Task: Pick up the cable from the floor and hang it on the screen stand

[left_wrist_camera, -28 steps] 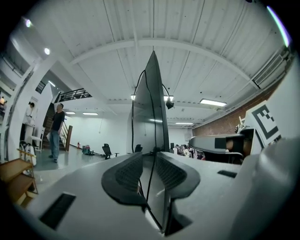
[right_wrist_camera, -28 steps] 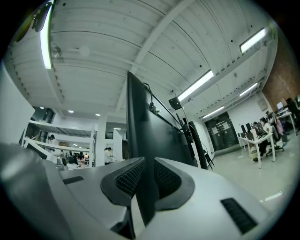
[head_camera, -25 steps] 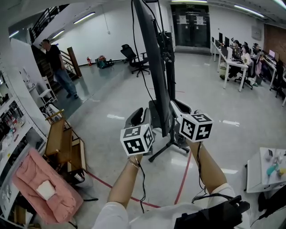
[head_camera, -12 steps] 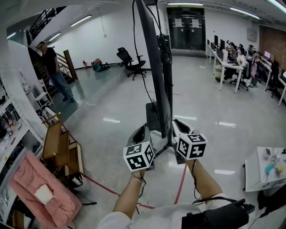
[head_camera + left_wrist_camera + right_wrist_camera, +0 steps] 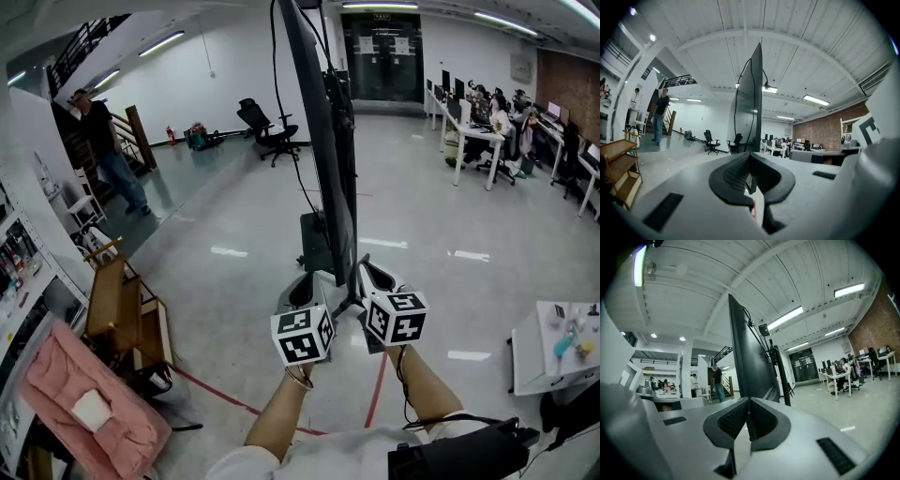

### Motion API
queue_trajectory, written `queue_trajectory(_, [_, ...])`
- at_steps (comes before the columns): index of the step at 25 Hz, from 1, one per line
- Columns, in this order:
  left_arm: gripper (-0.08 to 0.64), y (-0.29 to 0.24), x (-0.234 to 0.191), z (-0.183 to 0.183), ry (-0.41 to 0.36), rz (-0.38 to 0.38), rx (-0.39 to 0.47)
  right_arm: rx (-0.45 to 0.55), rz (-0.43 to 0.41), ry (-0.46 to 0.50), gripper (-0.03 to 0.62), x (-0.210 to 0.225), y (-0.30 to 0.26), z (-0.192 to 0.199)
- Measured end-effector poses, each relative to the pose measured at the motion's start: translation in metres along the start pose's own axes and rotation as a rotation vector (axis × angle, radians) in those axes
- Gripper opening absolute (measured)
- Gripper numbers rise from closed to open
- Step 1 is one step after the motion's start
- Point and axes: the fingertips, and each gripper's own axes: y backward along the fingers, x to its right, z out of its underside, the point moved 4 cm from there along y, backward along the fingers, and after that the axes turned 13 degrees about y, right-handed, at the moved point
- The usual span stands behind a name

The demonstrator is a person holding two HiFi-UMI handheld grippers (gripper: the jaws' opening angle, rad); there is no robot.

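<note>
1. We see the black cable [image 5: 277,84] off the floor, draped from the top of the screen [image 5: 323,141]. It hangs down the screen's left side in the head view.
2. Its long axis runs close to vertical, the upper end at the top of the screen and the lower part trailing towards the floor. In the left gripper view, the cable [image 5: 735,112] loops off the top edge and drops straight.
3. We cannot tell where its lower end finishes.
4. The screen stand [image 5: 349,169] is upright, edge-on to us, between the two grippers.
5. The left gripper [image 5: 302,283] is low, just left of the stand base. It is clenched, with its jaws together on nothing [image 5: 750,155].
6. The right gripper [image 5: 367,274] is just right of the base. Its jaws are closing and meet at the tips, with nothing between them [image 5: 749,400].
7. Neither gripper touches the cable.
8. A wooden rack [image 5: 117,305] and a pink cloth [image 5: 89,394] are at the left. A person [image 5: 98,141] is by the stairs.
</note>
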Motion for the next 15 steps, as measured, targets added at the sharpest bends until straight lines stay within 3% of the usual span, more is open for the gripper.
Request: queue_trajectory(15, [0.003,-0.009,0.007,0.005,0.015,-0.059,0.001,0.010,-0.014,0.048,0.017,0.016,0.002,-0.004])
